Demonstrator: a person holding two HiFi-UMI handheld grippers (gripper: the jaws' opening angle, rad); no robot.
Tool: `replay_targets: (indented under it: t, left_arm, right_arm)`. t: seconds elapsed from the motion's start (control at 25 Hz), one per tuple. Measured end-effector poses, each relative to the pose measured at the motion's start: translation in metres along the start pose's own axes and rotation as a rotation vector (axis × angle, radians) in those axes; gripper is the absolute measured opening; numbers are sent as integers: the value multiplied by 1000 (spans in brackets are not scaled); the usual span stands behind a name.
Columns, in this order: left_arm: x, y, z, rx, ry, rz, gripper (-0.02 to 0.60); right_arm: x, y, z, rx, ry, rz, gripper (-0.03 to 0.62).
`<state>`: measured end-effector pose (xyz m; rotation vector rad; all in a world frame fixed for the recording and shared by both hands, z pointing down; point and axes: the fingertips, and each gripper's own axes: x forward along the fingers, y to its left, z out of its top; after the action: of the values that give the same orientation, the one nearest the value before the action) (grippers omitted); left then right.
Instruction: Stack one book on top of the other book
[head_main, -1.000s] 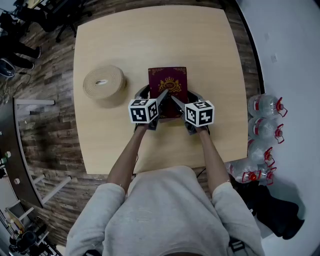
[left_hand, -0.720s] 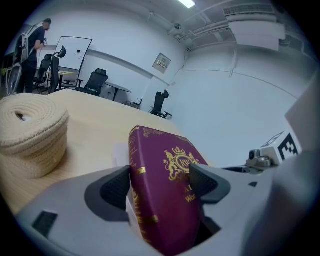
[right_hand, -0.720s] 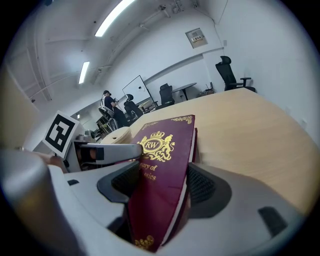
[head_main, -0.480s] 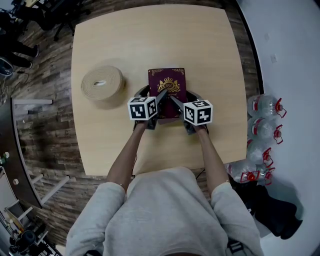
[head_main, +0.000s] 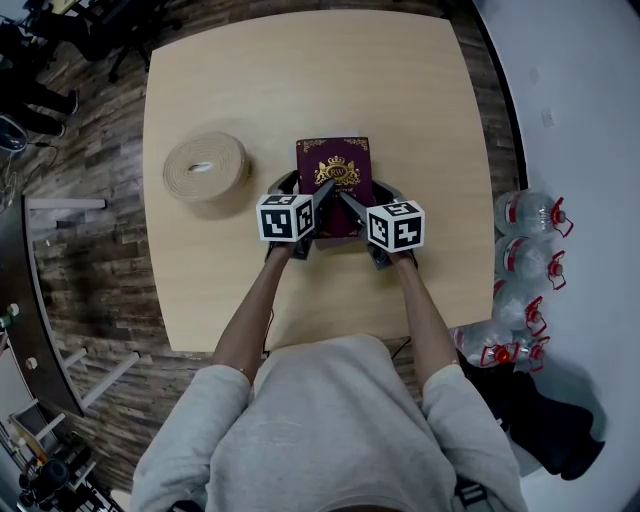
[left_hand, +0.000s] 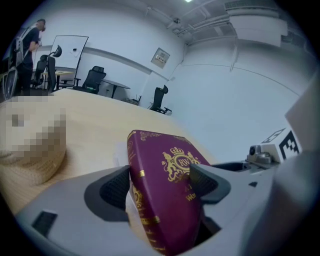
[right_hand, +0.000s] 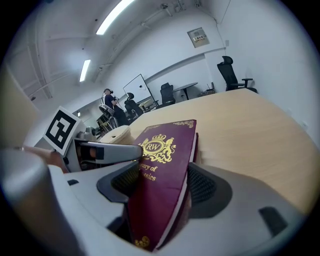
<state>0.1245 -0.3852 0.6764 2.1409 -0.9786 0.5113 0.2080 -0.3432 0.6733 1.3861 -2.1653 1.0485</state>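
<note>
A dark red book (head_main: 336, 170) with a gold crest lies lengthwise at the middle of the wooden table (head_main: 300, 80). Both grippers hold it by its near end. My left gripper (head_main: 303, 188) is shut on the spine-side corner, its pads pressing the book (left_hand: 165, 200) from either side. On the page-side corner my right gripper (head_main: 370, 192) is shut, with the book (right_hand: 155, 200) wedged between its pads. Only this one book shows clearly. A pale sliver (left_hand: 120, 152) sits beside the spine; I cannot tell what it is.
A beige roll of webbing (head_main: 207, 168) sits on the table left of the book. Large water bottles (head_main: 525, 212) stand on the floor past the table's right edge. Office chairs (right_hand: 230, 75) and a person (right_hand: 107, 102) are far behind.
</note>
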Motion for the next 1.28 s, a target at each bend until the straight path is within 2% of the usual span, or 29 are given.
replay_targets:
  t: [0.24, 0.44, 0.76, 0.88, 1.0, 1.28]
  left_arm:
    - [-7, -3, 2, 74, 11, 9, 370]
    - [-15, -7, 10, 115, -13, 11, 370]
    - [-48, -17, 22, 220, -49, 8, 353]
    - [-66, -23, 28, 266, -77, 8, 313]
    - [-84, -29, 29, 314, -90, 7, 233]
    - [-127, -30, 23, 323, -158, 36, 91]
  right_arm:
    - [-7, -2, 6, -47, -30, -20, 302]
    - [-17, -6, 18, -78, -66, -45, 301]
    - [-41, 3, 31, -138, -138, -80, 246]
    - [-51, 10, 35, -166, -169, -92, 213]
    - [-59, 19, 37, -200, -198, -103, 181]
    - [-85, 46, 42, -250, -274, -104, 97]
